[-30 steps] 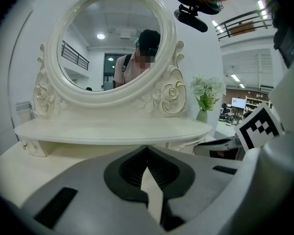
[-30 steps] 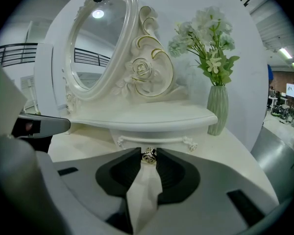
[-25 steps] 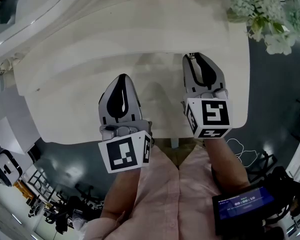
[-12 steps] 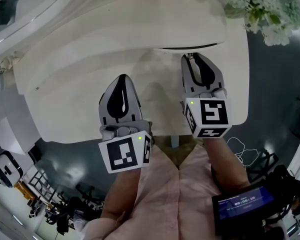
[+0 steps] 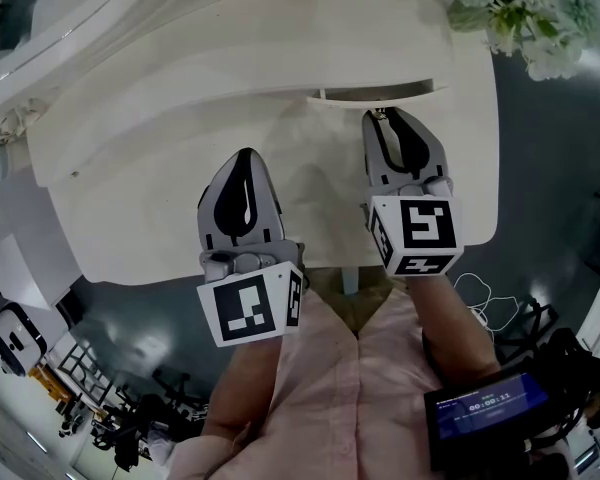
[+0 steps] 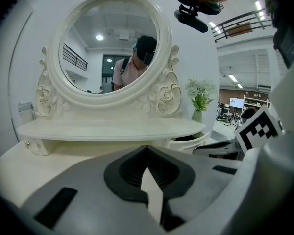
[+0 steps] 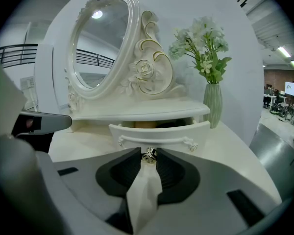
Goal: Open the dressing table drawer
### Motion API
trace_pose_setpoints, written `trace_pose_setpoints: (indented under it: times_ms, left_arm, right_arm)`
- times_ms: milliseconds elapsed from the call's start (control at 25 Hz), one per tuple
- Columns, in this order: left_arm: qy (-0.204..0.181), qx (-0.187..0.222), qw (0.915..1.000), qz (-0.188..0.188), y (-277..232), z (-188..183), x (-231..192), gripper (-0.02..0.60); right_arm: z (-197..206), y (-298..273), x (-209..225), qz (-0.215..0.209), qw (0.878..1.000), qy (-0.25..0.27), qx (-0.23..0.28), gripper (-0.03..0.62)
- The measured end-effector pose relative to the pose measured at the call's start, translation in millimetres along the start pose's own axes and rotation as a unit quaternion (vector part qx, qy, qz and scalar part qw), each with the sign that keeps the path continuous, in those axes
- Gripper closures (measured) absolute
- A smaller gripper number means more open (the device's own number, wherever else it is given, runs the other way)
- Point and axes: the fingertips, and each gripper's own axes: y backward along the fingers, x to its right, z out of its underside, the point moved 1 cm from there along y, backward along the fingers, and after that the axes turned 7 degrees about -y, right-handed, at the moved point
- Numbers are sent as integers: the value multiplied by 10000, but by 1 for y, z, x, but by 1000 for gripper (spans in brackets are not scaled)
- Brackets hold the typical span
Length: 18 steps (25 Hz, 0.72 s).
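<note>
The white dressing table (image 5: 160, 168) has a small drawer (image 5: 378, 93) under its raised shelf, at the right. The drawer (image 7: 159, 131) stands partly pulled out, with a dark gap above its curved front. My right gripper (image 7: 148, 151) is shut on the drawer's small metal knob (image 7: 148, 156); in the head view the right gripper (image 5: 383, 114) reaches up to the drawer front. My left gripper (image 5: 244, 154) hovers over the tabletop to the left, shut, with nothing between its jaws. In the left gripper view the left gripper (image 6: 146, 148) points at the mirror base, and the drawer (image 6: 188, 142) shows at the right.
An oval mirror (image 6: 110, 48) in a carved frame stands on the shelf. A vase of white flowers (image 7: 213, 104) is at the table's right end, close behind the drawer. The table's front edge (image 5: 230, 263) lies just before the person's body.
The drawer has slid out from under the shelf; a dark gap appeared above its front and widened. Both grippers keep nearly the same place in the picture.
</note>
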Motion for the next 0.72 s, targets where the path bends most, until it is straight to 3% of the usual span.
trace_pose_setpoints:
  times_ms: [720]
  left_arm:
    - [2, -29, 10000, 28, 2, 5, -2, 560]
  right_arm:
    - [2, 2, -1, 68, 9999, 25, 77, 485]
